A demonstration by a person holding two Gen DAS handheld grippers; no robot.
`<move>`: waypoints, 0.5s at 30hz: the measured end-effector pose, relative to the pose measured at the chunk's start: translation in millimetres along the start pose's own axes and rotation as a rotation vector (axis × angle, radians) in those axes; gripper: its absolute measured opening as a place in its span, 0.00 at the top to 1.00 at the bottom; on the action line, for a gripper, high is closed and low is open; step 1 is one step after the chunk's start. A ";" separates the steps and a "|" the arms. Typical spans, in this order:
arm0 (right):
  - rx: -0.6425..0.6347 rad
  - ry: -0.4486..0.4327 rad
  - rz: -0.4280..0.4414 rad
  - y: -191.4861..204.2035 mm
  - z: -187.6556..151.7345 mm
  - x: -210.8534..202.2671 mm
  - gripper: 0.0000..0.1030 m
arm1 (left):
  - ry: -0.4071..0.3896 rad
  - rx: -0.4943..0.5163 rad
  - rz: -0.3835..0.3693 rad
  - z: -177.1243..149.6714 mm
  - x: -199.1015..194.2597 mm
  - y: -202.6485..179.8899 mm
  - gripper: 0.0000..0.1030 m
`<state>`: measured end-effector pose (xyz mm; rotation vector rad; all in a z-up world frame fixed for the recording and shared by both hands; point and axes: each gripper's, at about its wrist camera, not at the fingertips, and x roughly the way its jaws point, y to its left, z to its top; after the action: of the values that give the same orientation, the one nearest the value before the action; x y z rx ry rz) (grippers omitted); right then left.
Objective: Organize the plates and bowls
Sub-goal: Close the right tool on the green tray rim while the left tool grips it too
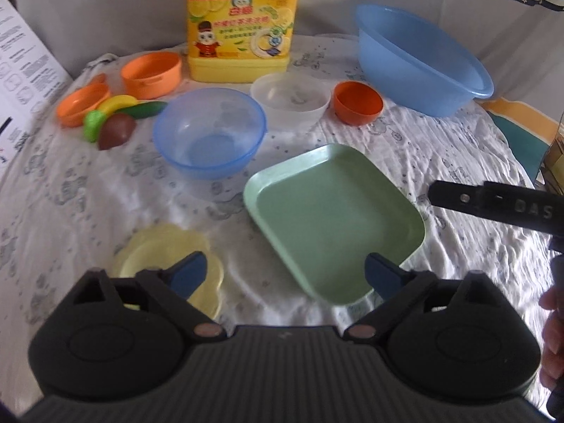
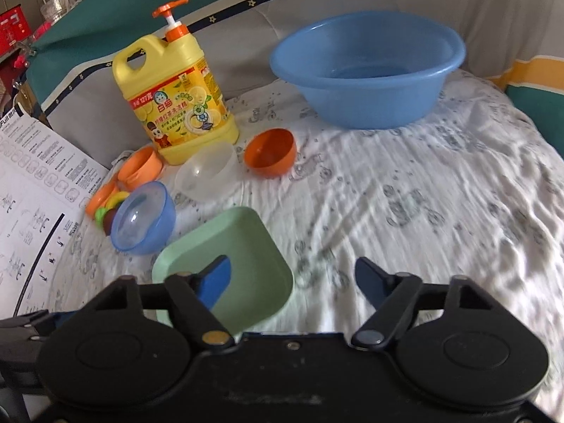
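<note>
A green square plate (image 1: 335, 218) lies on the white cloth; it also shows in the right wrist view (image 2: 232, 257). A pale yellow flower-shaped plate (image 1: 158, 250) lies to its left. Behind them stand a small blue bowl (image 1: 209, 132) (image 2: 144, 218), a clear bowl (image 1: 290, 100) (image 2: 208, 169), a dark orange bowl (image 1: 357, 102) (image 2: 271, 153) and a light orange bowl (image 1: 151, 74) (image 2: 141, 165). My left gripper (image 1: 285, 275) is open, hovering over the near edges of both plates. My right gripper (image 2: 292, 278) is open, its left finger over the green plate.
A large blue basin (image 1: 419, 60) (image 2: 366, 67) stands at the back right. A yellow detergent jug (image 1: 243, 24) (image 2: 176, 95) stands at the back. Toy fruit (image 1: 116, 120) and an orange dish (image 1: 81, 104) lie at the left. A printed sheet (image 2: 35, 190) lies at the far left.
</note>
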<state>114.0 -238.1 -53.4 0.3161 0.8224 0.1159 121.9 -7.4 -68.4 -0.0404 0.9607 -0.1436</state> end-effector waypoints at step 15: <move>0.020 0.114 0.110 -0.5 11.4 78.6 0.83 | 0.079 0.017 -0.027 12.9 38.3 -10.2 0.29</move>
<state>175.6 -223.7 -101.4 0.3758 0.9198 0.2304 153.0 -23.2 -91.2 -0.0323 1.0380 -0.1790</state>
